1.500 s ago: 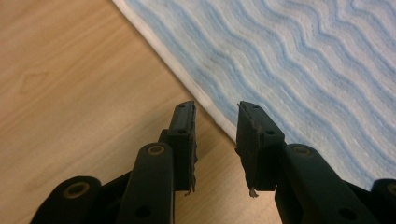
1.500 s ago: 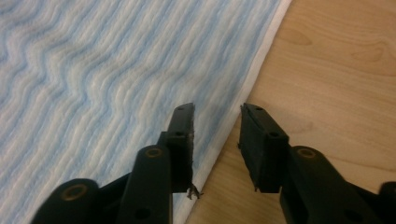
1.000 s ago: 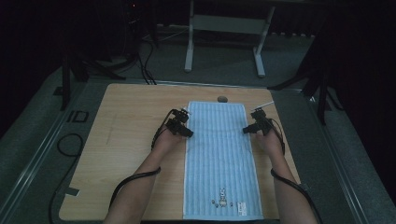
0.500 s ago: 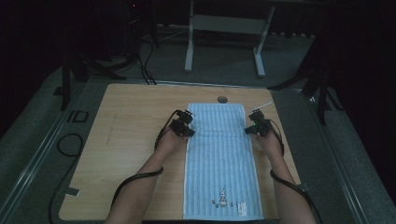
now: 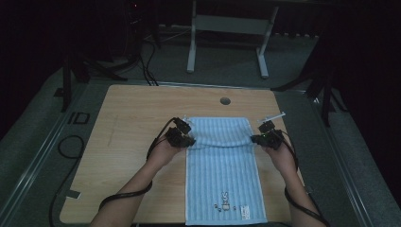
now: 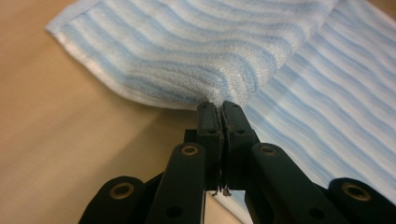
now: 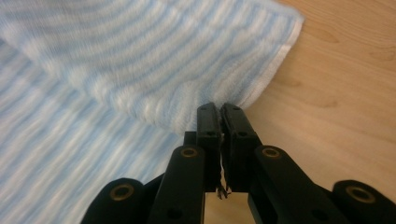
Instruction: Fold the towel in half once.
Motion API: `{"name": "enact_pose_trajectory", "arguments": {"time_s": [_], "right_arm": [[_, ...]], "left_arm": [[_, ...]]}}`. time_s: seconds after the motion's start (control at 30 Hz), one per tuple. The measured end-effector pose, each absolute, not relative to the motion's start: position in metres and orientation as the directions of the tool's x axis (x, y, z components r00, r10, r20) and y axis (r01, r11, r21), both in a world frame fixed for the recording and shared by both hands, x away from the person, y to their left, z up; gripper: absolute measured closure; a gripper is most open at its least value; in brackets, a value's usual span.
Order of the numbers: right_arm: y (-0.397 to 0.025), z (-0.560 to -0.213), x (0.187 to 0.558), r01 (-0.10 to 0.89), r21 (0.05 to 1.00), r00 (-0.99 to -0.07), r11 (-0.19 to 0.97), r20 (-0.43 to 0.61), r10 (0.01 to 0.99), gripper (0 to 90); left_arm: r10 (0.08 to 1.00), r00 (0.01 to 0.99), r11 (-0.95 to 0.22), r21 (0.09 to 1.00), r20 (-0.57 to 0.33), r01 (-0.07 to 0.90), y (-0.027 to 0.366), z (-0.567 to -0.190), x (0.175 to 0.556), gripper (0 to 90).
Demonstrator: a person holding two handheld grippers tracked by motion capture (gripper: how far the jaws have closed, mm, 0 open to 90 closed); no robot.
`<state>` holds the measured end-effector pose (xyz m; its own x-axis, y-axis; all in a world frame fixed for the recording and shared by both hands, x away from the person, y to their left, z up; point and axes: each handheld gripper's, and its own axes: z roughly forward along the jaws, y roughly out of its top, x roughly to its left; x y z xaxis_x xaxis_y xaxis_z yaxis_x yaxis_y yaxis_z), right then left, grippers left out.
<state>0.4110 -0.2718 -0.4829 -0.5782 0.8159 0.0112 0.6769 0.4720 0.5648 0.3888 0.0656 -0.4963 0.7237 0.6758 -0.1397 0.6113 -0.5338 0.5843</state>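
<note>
A light blue striped towel (image 5: 222, 170) lies lengthwise on the wooden table (image 5: 132, 118), its far end lifted and folded back toward me. My left gripper (image 5: 191, 141) is shut on the towel's far left edge (image 6: 187, 88), with the cloth pinched between its jaws. At the right side my right gripper (image 5: 253, 138) is shut on the far right edge (image 7: 187, 107) in the same way. Both hold the fold a little above the flat part of the towel. A small printed motif (image 5: 226, 206) and a label sit near the towel's near end.
A round cable hole (image 5: 225, 100) lies in the table beyond the towel. A thin white stick-like object (image 5: 274, 116) rests near the far right corner. Bare wood spreads left of the towel. A grey metal stand (image 5: 227, 28) is on the floor behind the table.
Both grippers have drawn the towel's far end toward me, so the fold has moved nearer and the doubled part has grown longer.
</note>
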Motion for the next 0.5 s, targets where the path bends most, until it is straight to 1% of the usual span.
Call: {"name": "enact_pose_trajectory", "arguments": {"time_s": [0.1, 0.17, 0.2, 0.23, 0.27, 0.33, 0.43, 0.5], "right_arm": [[-0.271, -0.486, 0.392, 0.658, 0.563, -0.601, 0.500, -0.009, 0.800, 86.4], [-0.272, -0.491, 0.382, 0.664, 0.558, -0.600, 0.498, -0.001, 0.800, 86.1], [-0.273, -0.495, 0.378, 0.671, 0.546, -0.603, 0.503, 0.006, 0.798, 83.1], [-0.275, -0.498, 0.376, 0.682, 0.531, -0.607, 0.503, 0.026, 0.794, 76.6], [-0.277, -0.499, 0.373, 0.685, 0.529, -0.607, 0.500, 0.037, 0.794, 72.2], [-0.281, -0.495, 0.369, 0.679, 0.549, -0.597, 0.487, 0.027, 0.802, 71.5], [-0.282, -0.486, 0.368, 0.676, 0.568, -0.593, 0.468, 0.044, 0.804, 71.5], [-0.277, -0.485, 0.370, 0.664, 0.570, -0.600, 0.483, 0.021, 0.800, 72.2]], "left_arm": [[0.666, 0.735, -0.560, 0.565, -0.129, 0.606, 0.065, -0.503, 0.370, 86.8], [0.651, 0.747, -0.587, 0.536, -0.134, 0.607, 0.065, -0.509, 0.362, 86.5], [0.650, 0.748, -0.591, 0.530, -0.134, 0.608, 0.065, -0.511, 0.358, 85.5], [0.644, 0.754, -0.602, 0.524, -0.127, 0.602, 0.066, -0.510, 0.355, 81.9], [0.643, 0.757, -0.601, 0.534, -0.118, 0.594, 0.068, -0.507, 0.353, 76.0], [0.640, 0.758, -0.589, 0.552, -0.127, 0.591, 0.071, -0.503, 0.352, 71.5], [0.632, 0.760, -0.568, 0.578, -0.148, 0.585, 0.075, -0.493, 0.352, 69.7], [0.627, 0.764, -0.564, 0.586, -0.153, 0.581, 0.071, -0.492, 0.356, 68.5]]}}
